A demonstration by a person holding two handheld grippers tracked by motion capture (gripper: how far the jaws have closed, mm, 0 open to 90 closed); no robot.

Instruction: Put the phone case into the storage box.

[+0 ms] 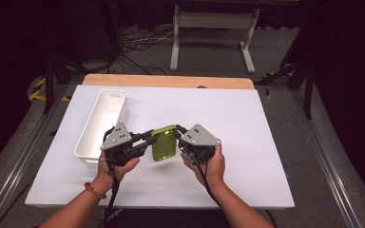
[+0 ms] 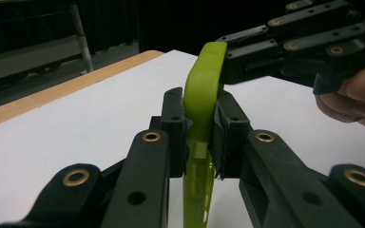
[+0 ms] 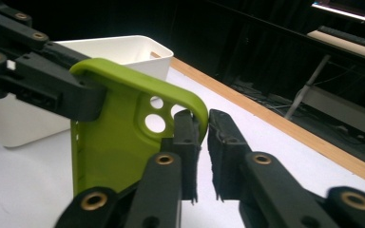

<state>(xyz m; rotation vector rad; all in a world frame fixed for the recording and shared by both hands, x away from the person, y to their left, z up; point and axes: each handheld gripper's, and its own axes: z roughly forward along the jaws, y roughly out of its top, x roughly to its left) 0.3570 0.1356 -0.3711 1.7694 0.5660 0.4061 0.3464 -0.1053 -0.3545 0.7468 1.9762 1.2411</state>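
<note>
Mid handover: my left gripper (image 2: 202, 135) clamps the green phone case (image 1: 164, 142); right gripper (image 3: 203, 142) barely parted on its edge. Next: release right, carry toward white bin (image 1: 102, 121).

Left claw (image 2: 200, 137) clamped on the edge of an upright green phone case (image 2: 204, 90) at centre. At two o'clock, the right claw (image 2: 247, 57) meets the case's top corner, a hand (image 2: 356, 97) behind it. White counter (image 2: 90, 118) beneath, its wooden edge at ten o'clock.
</note>
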